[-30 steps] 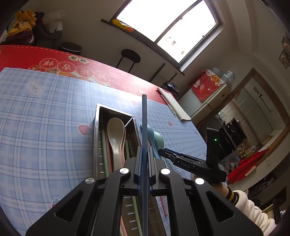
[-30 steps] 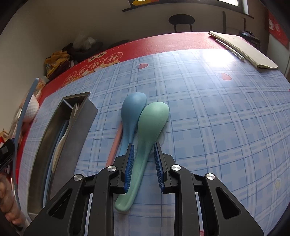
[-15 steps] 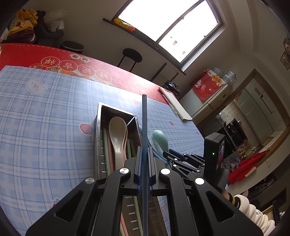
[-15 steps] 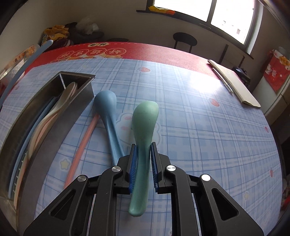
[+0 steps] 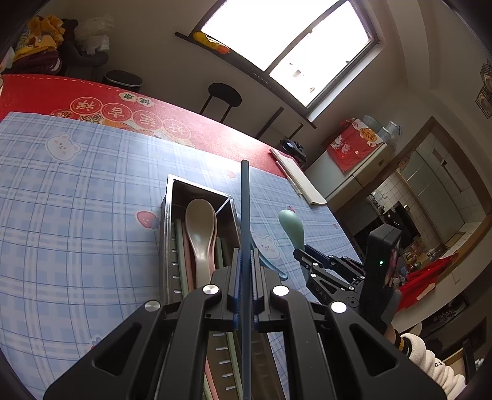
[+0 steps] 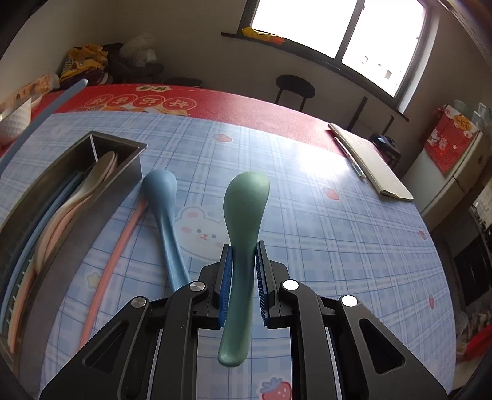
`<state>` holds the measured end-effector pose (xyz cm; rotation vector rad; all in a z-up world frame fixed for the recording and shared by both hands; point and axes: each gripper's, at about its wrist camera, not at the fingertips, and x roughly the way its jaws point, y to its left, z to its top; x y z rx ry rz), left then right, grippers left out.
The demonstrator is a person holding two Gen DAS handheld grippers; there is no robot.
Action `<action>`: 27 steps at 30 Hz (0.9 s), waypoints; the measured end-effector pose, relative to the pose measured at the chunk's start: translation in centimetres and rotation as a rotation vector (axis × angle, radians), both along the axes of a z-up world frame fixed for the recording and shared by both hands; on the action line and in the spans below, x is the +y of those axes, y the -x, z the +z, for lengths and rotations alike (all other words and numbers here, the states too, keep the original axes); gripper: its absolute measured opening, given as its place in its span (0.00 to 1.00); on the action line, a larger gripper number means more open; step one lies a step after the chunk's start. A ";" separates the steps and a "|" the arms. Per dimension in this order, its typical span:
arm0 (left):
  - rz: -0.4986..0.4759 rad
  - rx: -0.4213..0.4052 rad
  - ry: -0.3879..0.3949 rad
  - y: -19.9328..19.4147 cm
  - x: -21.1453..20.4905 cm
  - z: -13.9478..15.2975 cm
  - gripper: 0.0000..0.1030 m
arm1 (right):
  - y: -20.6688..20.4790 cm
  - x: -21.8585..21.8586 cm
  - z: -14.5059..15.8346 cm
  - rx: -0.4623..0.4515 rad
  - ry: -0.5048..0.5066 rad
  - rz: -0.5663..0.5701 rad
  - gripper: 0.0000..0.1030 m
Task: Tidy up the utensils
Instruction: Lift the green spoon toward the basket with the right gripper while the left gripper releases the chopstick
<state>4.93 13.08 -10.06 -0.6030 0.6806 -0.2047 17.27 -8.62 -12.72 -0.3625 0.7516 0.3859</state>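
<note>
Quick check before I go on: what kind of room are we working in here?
Most likely a home dining area next to a kitchen. The table wears a blue plaid cartoon cloth, a stool stands under the window, and a tiled kitchen doorway opens on the right of the left view.

In the right wrist view a spoon (image 6: 244,221) sits between the jaws of the right gripper (image 6: 244,278), its bowl ahead of them. To the left of the jaws a second spoon (image 6: 164,212) lies on the table (image 6: 338,246). Further left lies a chopstick (image 6: 113,255), then the metal box (image 6: 101,197) with utensils in it. Ahead to the right lies a notebook (image 6: 372,163).
</note>
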 end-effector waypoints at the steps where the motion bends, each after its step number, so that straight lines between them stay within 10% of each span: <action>1: -0.001 0.001 -0.001 0.0 0.0 0.0 0.06 | 0.3 -0.2 0.4 -0.001 -0.021 0.005 0.15; 27: 0.111 0.154 -0.096 -0.4 -0.5 -2.8 0.06 | 4.2 -1.2 2.6 0.063 -0.319 0.044 0.15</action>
